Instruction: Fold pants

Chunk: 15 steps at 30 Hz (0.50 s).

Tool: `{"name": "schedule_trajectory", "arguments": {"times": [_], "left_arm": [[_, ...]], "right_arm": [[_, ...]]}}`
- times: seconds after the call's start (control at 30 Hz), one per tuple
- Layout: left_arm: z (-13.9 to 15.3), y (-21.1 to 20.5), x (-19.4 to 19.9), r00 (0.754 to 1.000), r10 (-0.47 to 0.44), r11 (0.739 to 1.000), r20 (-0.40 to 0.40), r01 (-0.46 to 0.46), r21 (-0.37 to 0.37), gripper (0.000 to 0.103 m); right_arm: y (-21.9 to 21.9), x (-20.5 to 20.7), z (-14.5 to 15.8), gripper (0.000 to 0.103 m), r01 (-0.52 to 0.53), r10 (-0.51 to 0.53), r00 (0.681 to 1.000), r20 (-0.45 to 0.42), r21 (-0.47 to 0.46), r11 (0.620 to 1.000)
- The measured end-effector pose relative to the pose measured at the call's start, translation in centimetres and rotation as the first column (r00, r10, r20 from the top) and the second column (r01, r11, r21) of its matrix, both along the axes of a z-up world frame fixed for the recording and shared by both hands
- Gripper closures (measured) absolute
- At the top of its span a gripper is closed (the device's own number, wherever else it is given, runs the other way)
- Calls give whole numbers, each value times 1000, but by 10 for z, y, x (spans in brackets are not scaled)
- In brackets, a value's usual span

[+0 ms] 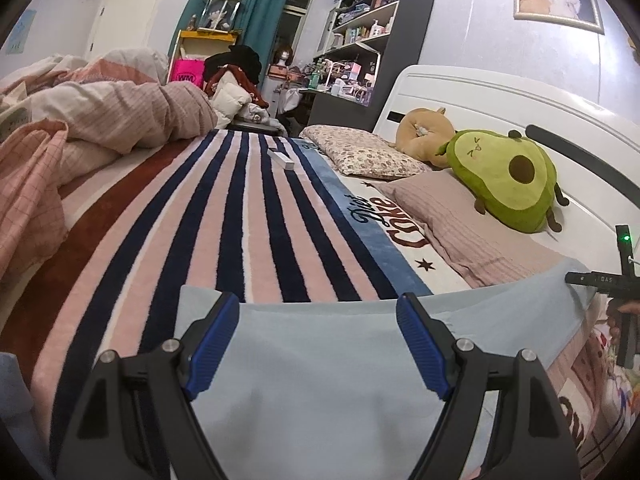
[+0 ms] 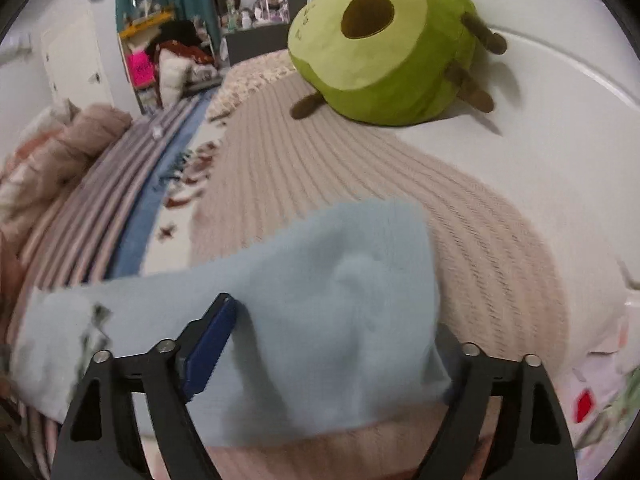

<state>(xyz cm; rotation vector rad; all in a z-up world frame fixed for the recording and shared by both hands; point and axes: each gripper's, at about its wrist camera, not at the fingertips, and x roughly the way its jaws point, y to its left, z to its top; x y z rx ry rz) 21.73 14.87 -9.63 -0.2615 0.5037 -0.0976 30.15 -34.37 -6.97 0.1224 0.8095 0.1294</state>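
The light blue pants lie stretched across the bed in front of me. My left gripper is open, its blue pads wide apart just above the cloth. In the right wrist view the pants drape over my right gripper. The cloth fills the gap between the fingers and hides the right pad; only the left blue pad shows. The jaws stand apart. The right gripper also shows at the far right edge of the left wrist view, at the end of the pants.
A striped blanket covers the bed. A beige ribbed pillow with a green avocado plush lies by the white headboard. A crumpled pink duvet is at the left. A small white box rests on the blanket.
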Motion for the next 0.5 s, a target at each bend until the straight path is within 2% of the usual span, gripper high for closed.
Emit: {"name": "schedule_trajectory", "arguments": {"times": [0.07,0.13,0.17,0.2,0.3,0.37,0.5], "left_arm": [[0,0,0,1000,-3,1000,1,3,-7,25],[0,0,0,1000,3,1000,5,-3,6,25],[0,0,0,1000,11,1000,6,-11,17,25],[0,0,0,1000,16,1000,5,-16,21,25],[-2,3,0,1000,20,1000,0,-20,11,25],[-1,3,-1,1000,21,1000,5,-21,9,25],[5,5,-7,999,16,1000,34,-16,2,25]], "right_arm": [[13,7,-3,31,-14,15,1000,23,-49,999],[27,14,-8,54,-50,55,997,46,-105,993],[32,16,-9,61,-60,67,996,54,-110,992],[37,18,-8,76,-76,82,995,60,-104,992],[49,14,2,83,-75,95,990,108,-171,982],[55,6,11,83,-65,106,981,160,-241,968],[37,-3,33,84,-21,65,980,187,-232,973]]}}
